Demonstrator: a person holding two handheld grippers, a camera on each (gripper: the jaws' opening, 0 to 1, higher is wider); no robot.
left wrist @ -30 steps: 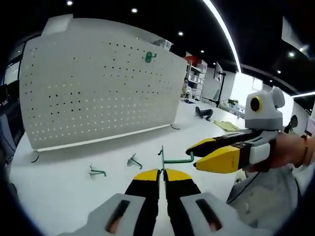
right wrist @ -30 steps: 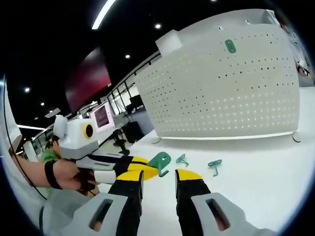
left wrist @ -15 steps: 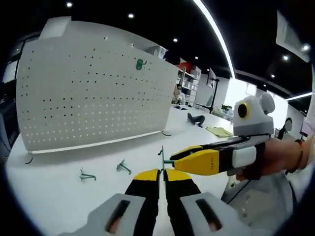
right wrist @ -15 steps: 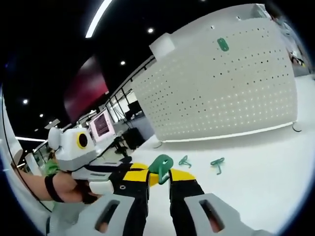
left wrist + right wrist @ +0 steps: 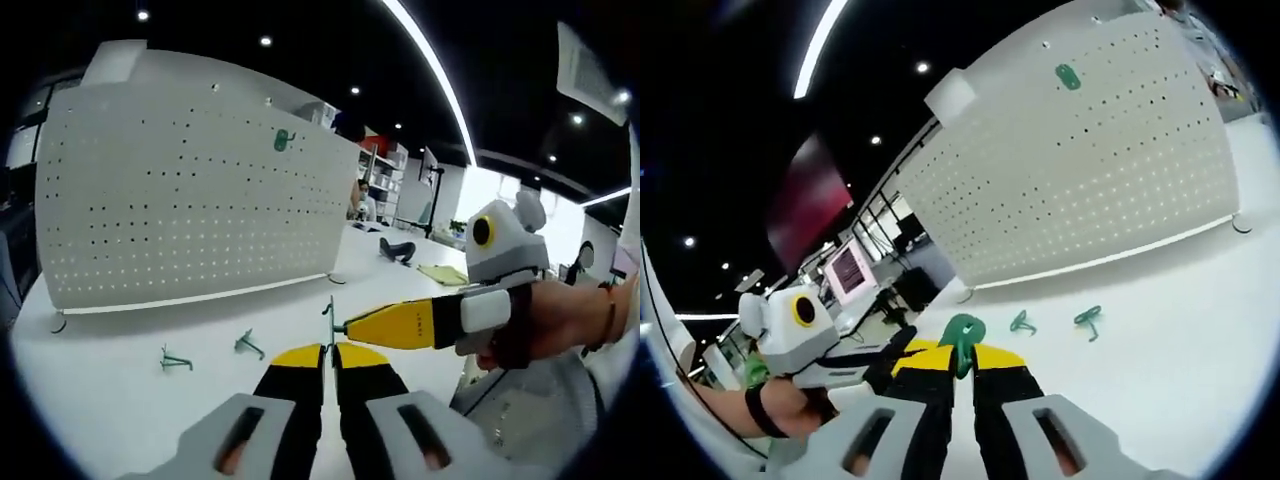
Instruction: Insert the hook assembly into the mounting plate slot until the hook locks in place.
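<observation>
**Q:** What has changed in the past second?

**A:** The right gripper (image 5: 345, 326), spread a second ago, has closed its yellow fingers (image 5: 400, 324) on the green hook assembly (image 5: 962, 332). The left gripper (image 5: 328, 351) keeps its own fingers pressed together on the hook's thin wire stem (image 5: 329, 318). In the right gripper view the right gripper (image 5: 962, 352) pinches the hook's flat green backplate, with the left gripper (image 5: 902, 356) alongside from the left.

**Q:** What does that mean for the task?

**A:** It reads as a handover or regrip: both grippers hold one hook, in the air above the surface. Insertion has not begun. The white perforated mounting plate (image 5: 190, 190) stands upright well beyond, with one green hook (image 5: 283, 140) already seated near its top edge.

**Q:** And the surroundings?

**A:** A white surface (image 5: 120, 400) carries the plate and two loose green hooks (image 5: 174, 358) (image 5: 248, 345) lying near its foot. Farther along the surface lie a dark object (image 5: 397, 250) and a yellowish cloth (image 5: 445, 273). Behind is an office with a black ceiling, spot lamps and a long light strip (image 5: 440, 80); shelving and a screen (image 5: 848, 265) sit in the distance.
</observation>
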